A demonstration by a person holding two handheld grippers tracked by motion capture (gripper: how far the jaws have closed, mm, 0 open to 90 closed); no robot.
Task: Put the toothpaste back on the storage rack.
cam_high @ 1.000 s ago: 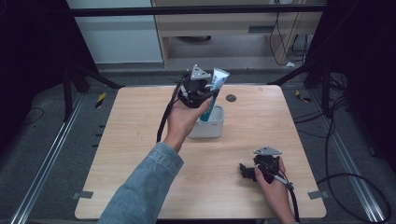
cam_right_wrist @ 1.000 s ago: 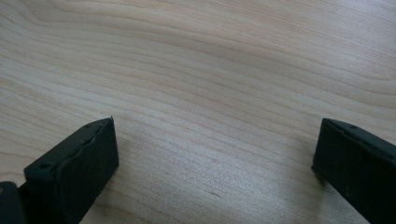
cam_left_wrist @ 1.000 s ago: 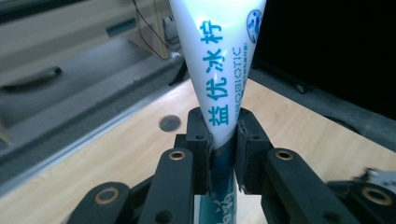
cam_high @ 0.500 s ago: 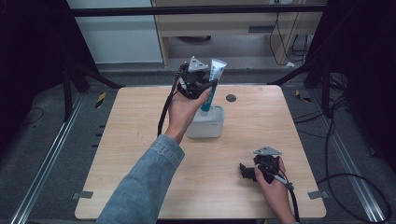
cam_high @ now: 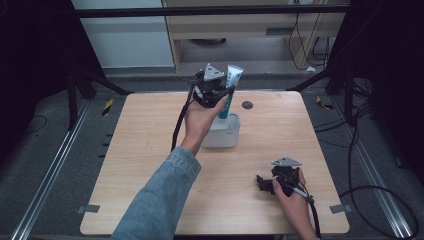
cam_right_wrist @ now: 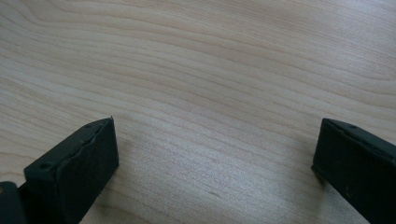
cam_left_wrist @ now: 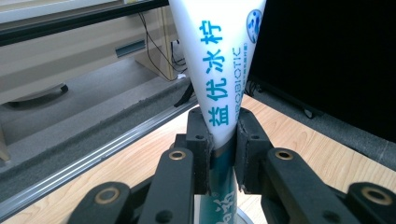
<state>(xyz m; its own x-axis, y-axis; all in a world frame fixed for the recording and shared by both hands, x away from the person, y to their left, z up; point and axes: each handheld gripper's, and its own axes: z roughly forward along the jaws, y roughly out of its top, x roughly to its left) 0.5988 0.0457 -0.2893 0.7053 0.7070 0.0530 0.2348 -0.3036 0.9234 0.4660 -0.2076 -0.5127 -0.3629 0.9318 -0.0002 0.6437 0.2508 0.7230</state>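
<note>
A white and teal toothpaste tube (cam_high: 231, 87) stands upright, crimped end up, over a white square holder (cam_high: 222, 132) near the table's middle back. My left gripper (cam_high: 220, 97) is shut on the tube. In the left gripper view both pads (cam_left_wrist: 201, 140) pinch the tube (cam_left_wrist: 219, 74) at its narrow lower part, blue print facing the camera. Whether the tube's cap end sits inside the holder is hidden by the hand. My right gripper (cam_high: 265, 184) rests low at the table's front right. Its jaws stand wide apart over bare wood (cam_right_wrist: 210, 121) with nothing between them.
A small dark round disc (cam_high: 247, 105) lies on the wooden table (cam_high: 130, 165) behind the holder. Black frame legs and cables ring the table. A pale cabinet stands beyond the far edge.
My left gripper has carried the tube a little to the right and down, toward the holder. The right gripper has stayed in place.
</note>
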